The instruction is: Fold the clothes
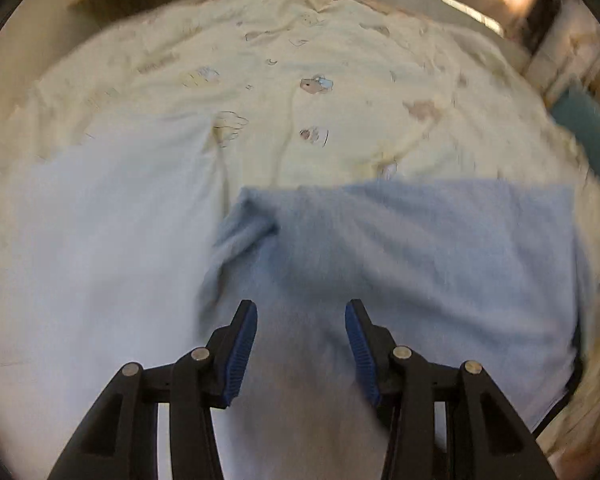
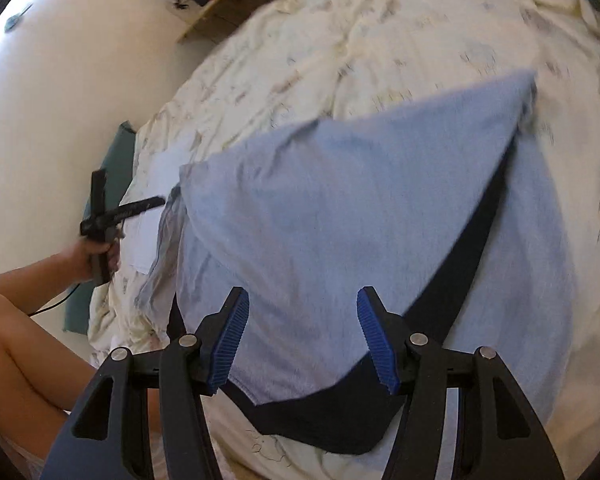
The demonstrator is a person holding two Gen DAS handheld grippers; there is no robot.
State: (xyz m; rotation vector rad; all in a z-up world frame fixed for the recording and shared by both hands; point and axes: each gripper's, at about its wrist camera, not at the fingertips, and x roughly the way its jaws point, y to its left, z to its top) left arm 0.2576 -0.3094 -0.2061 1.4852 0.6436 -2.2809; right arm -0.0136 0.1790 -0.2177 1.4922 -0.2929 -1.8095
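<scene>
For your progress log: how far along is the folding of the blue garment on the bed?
Done: one flap of the blue garment is folded over. In hand: nothing; the left gripper and right gripper are open above it. Left: further folds, the dark piece beneath and the white cloth.

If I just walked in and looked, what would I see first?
You would spot the big light blue cloth spread over the middle of the bed, with a dark garment peeking out under it. Around it lies the pale yellow bedspread printed with little cartoon pictures. At the bed's left edge, in the right wrist view, a hand holds the left gripper beside a white cloth.
</scene>
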